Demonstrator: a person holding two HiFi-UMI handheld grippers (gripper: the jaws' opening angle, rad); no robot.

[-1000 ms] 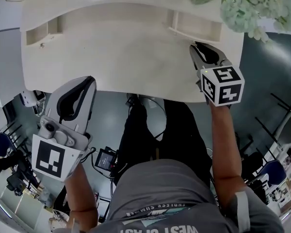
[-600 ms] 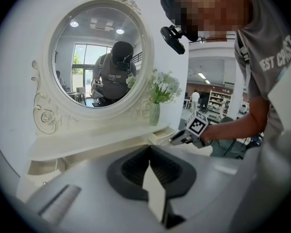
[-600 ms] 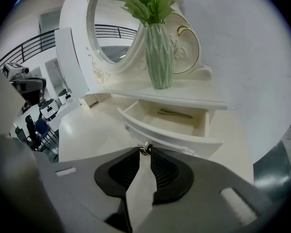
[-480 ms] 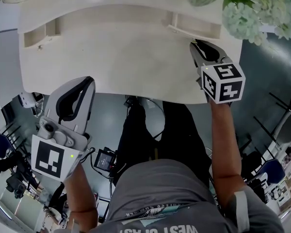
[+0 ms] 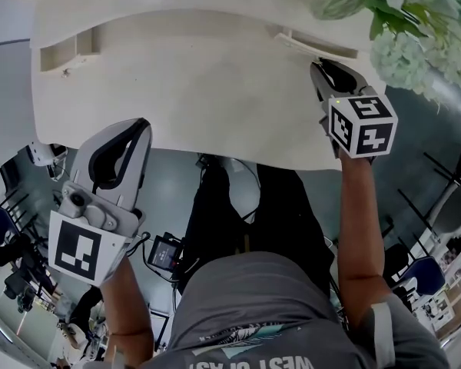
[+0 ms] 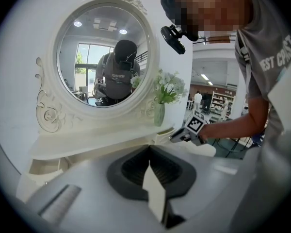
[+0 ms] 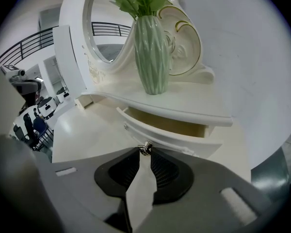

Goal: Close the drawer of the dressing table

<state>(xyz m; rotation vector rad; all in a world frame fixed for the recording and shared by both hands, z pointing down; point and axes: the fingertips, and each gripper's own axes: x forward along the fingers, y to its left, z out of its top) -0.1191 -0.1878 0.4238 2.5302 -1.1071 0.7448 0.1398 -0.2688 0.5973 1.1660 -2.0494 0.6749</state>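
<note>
The white dressing table (image 5: 215, 91) carries a raised shelf along its far edge. Under the shelf's right end, near the table's far right corner, the small drawer (image 7: 170, 139) stands pulled out, its pale inside open to view below the shelf. A small metal knob (image 7: 145, 148) sits in the middle of the drawer front. The right gripper (image 5: 323, 68) reaches over the right part of the table top with its tips at that drawer front. In the right gripper view its jaws are drawn nearly together and pinch the knob at their very tips. A ribbed green vase (image 7: 153, 52) with pale flowers (image 5: 415, 21) stands on the shelf just above the drawer, beside the round mirror (image 6: 104, 57) in its carved white frame. The left gripper (image 5: 140, 125) hangs at the table's near edge toward the left corner, well apart from the drawer. Its tips reach just over that edge, and its jaws are pressed together with nothing between them.
</note>
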